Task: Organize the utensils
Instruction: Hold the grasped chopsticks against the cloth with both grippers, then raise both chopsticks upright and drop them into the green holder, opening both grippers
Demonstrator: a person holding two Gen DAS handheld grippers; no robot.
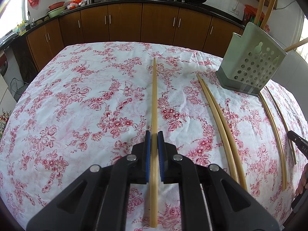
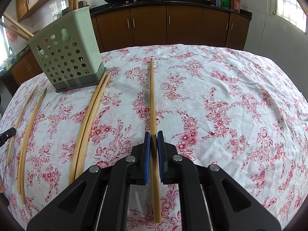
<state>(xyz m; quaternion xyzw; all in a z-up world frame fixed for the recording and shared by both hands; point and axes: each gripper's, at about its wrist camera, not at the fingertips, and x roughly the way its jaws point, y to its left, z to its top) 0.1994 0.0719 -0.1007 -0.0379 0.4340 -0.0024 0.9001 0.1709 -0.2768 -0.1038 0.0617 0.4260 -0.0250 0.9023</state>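
Left tongs point(image 1: 154, 135) clenched on one chopstick point(image 1: 154, 96); right tongs point(image 2: 153, 135) clenched on another chopstick point(image 2: 152, 96). Green holder point(image 2: 67, 57) far on bench point(image 2: 231, 96), loose pairs beside.

Left hand-held gripper point(image 1: 154, 140) clamped on one chopstick point(image 1: 154, 96), blue pads point(image 1: 147, 154) tight on both sides, stick running straight ahead over the floral-cloth bench point(image 1: 77, 105). Right of it: a chopstick pair point(image 1: 221, 125) lying side by side, then more chopsticks point(image 1: 277, 134) further right. Ahead-right: green perforated holder point(image 1: 254, 65), upright, sticks poking out of it. Other hand-held gripper's tip point(image 1: 297, 142) at far right edge.
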